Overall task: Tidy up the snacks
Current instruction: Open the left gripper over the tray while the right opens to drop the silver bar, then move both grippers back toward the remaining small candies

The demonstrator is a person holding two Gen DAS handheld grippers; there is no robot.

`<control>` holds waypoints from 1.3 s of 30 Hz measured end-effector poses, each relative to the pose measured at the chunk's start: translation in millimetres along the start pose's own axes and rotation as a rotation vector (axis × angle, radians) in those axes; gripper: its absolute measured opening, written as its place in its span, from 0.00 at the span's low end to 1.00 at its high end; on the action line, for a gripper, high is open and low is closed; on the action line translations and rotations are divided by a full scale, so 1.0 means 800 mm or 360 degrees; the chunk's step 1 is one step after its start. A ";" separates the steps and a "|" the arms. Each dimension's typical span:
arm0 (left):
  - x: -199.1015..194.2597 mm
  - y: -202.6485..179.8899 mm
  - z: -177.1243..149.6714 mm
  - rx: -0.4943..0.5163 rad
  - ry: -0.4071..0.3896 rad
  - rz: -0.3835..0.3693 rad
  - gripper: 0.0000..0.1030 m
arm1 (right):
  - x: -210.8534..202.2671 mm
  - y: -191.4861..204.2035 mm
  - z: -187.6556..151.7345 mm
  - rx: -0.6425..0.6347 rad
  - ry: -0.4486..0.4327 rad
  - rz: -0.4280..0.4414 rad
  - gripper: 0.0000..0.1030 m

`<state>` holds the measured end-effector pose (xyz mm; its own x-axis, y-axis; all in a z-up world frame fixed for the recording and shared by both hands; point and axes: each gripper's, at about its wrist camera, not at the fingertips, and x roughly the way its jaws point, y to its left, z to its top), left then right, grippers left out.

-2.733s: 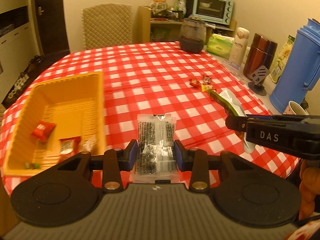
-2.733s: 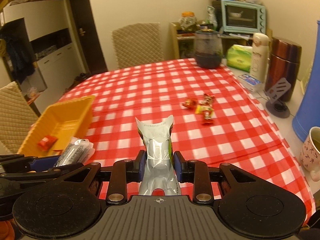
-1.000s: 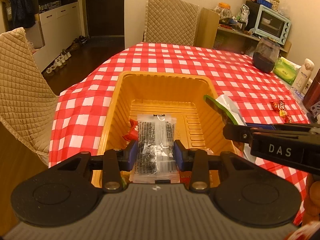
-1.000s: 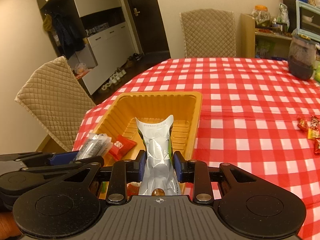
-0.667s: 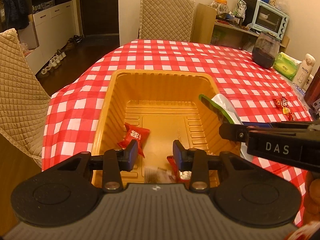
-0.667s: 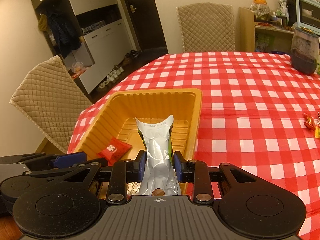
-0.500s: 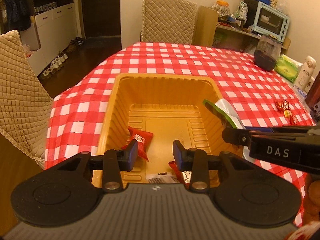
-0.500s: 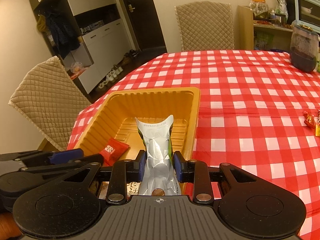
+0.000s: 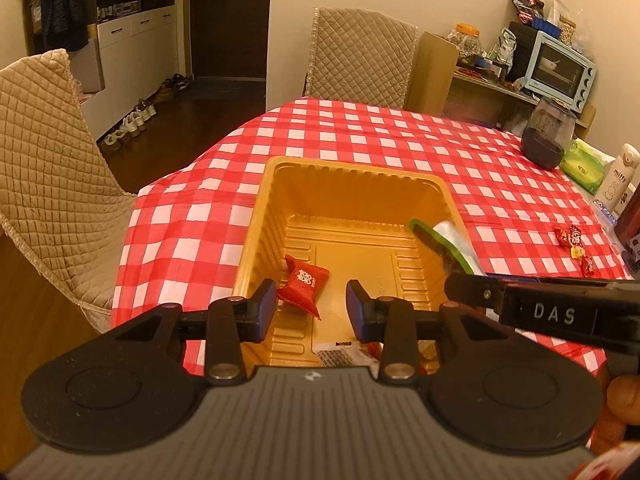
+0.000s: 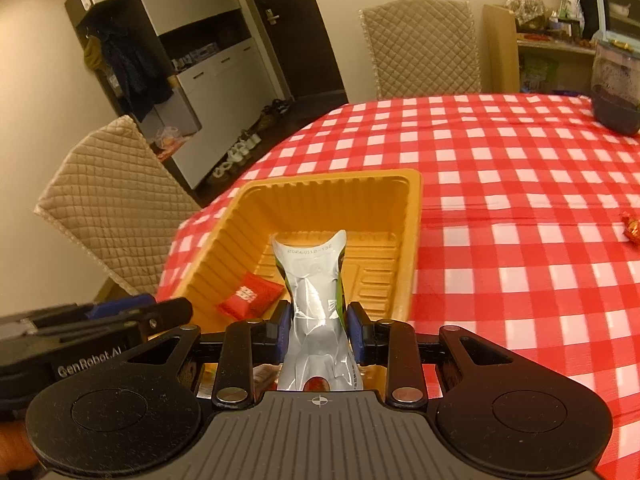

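A yellow tray sits near the table's corner. In it lie a red snack packet and a clear packet at the near end. My left gripper is open and empty above the tray's near end. My right gripper is shut on a silver and green pouch and holds it over the tray; the pouch also shows in the left wrist view. Small red candies lie on the cloth to the right.
A red checked cloth covers the table. Quilted chairs stand at the left and far side. A dark jar, a green pack and a white bottle stand at the far right.
My left gripper opened and dropped the clear packet into the tray, where it lies at the near end. Both grippers drew back slightly. The right gripper keeps hold of the pouch.
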<state>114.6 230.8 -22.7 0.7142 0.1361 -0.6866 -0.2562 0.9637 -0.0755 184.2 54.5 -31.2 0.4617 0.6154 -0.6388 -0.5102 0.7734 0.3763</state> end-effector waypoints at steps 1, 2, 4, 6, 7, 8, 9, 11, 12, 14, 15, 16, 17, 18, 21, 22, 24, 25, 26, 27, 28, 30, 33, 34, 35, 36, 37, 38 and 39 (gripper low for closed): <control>-0.001 0.001 0.000 -0.0005 0.0004 0.0007 0.36 | 0.000 -0.001 0.001 0.0026 0.0005 0.0032 0.30; -0.002 0.001 0.000 -0.0009 0.0007 0.0014 0.38 | -0.001 -0.003 0.002 0.0056 0.0006 0.0052 0.30; -0.005 0.003 -0.001 -0.0021 0.0007 0.0016 0.43 | -0.004 -0.004 0.004 0.0077 -0.0013 0.0038 0.31; -0.008 0.003 -0.002 -0.0034 0.0008 0.0017 0.44 | -0.010 -0.006 0.005 0.0084 -0.0030 0.0021 0.31; -0.010 0.003 -0.002 -0.0038 0.0007 0.0016 0.45 | -0.014 -0.008 0.005 0.0092 -0.0034 0.0015 0.31; -0.012 0.002 -0.002 -0.0041 0.0006 0.0017 0.46 | -0.018 -0.009 0.004 0.0096 -0.0039 0.0005 0.32; -0.014 0.001 -0.003 -0.0045 0.0005 0.0017 0.49 | -0.022 -0.011 0.003 0.0100 -0.0046 -0.0007 0.32; -0.018 -0.002 -0.004 -0.0048 0.0004 0.0011 0.51 | -0.031 -0.014 -0.001 0.0107 -0.0054 -0.0027 0.35; -0.020 -0.004 -0.005 -0.0049 0.0004 0.0008 0.51 | -0.037 -0.015 -0.005 0.0110 -0.0055 -0.0037 0.37; -0.025 -0.011 -0.007 -0.0048 0.0002 -0.0002 0.53 | -0.047 -0.019 -0.010 0.0111 -0.0058 -0.0057 0.39; -0.027 -0.014 -0.008 -0.0047 0.0000 -0.0007 0.54 | -0.051 -0.019 -0.013 0.0108 -0.0061 -0.0068 0.40; -0.030 -0.017 -0.009 -0.0044 0.0000 -0.0011 0.54 | -0.056 -0.021 -0.016 0.0108 -0.0064 -0.0081 0.41; -0.033 -0.021 -0.010 -0.0040 -0.0001 -0.0017 0.55 | -0.062 -0.023 -0.019 0.0112 -0.0067 -0.0091 0.41; -0.036 -0.023 -0.010 -0.0035 -0.0003 -0.0023 0.56 | -0.067 -0.025 -0.021 0.0118 -0.0070 -0.0098 0.42; -0.045 -0.032 -0.012 -0.0020 -0.0010 -0.0038 0.60 | -0.086 -0.032 -0.029 0.0130 -0.0088 -0.0123 0.43; -0.048 -0.036 -0.013 -0.0015 -0.0012 -0.0041 0.61 | -0.092 -0.034 -0.031 0.0132 -0.0094 -0.0132 0.43; -0.053 -0.044 -0.014 -0.0001 -0.0018 -0.0053 0.62 | -0.103 -0.038 -0.034 0.0143 -0.0108 -0.0151 0.44; -0.056 -0.048 -0.015 0.0006 -0.0020 -0.0058 0.63 | -0.108 -0.040 -0.035 0.0150 -0.0115 -0.0160 0.45; -0.059 -0.053 -0.015 0.0014 -0.0022 -0.0065 0.64 | -0.113 -0.043 -0.036 0.0158 -0.0124 -0.0168 0.45; -0.061 -0.057 -0.015 0.0023 -0.0024 -0.0073 0.65 | -0.119 -0.045 -0.037 0.0163 -0.0132 -0.0177 0.45; -0.064 -0.062 -0.016 0.0032 -0.0028 -0.0080 0.67 | -0.125 -0.048 -0.038 0.0167 -0.0140 -0.0184 0.46; -0.068 -0.072 -0.016 0.0053 -0.0033 -0.0097 0.68 | -0.136 -0.052 -0.040 0.0173 -0.0156 -0.0201 0.48; -0.074 -0.087 -0.016 0.0082 -0.0046 -0.0119 0.70 | -0.150 -0.058 -0.041 0.0188 -0.0180 -0.0224 0.49; -0.075 -0.092 -0.016 0.0092 -0.0050 -0.0126 0.71 | -0.155 -0.061 -0.041 0.0196 -0.0187 -0.0231 0.50; -0.077 -0.097 -0.016 0.0102 -0.0053 -0.0135 0.71 | -0.159 -0.064 -0.042 0.0204 -0.0194 -0.0239 0.50; -0.079 -0.102 -0.016 0.0112 -0.0057 -0.0143 0.72 | -0.164 -0.067 -0.042 0.0211 -0.0202 -0.0247 0.51; -0.080 -0.107 -0.016 0.0122 -0.0059 -0.0151 0.72 | -0.168 -0.071 -0.042 0.0218 -0.0209 -0.0257 0.51; -0.081 -0.112 -0.015 0.0134 -0.0062 -0.0160 0.73 | -0.172 -0.074 -0.043 0.0227 -0.0216 -0.0266 0.51; -0.082 -0.118 -0.015 0.0143 -0.0066 -0.0169 0.74 | -0.177 -0.078 -0.044 0.0236 -0.0224 -0.0274 0.52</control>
<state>83.8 128.3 20.9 0.7611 0.0400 -0.6474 -0.1196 0.9896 -0.0795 125.5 -86.5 12.3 0.6342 0.4798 -0.6063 -0.3081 0.8760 0.3710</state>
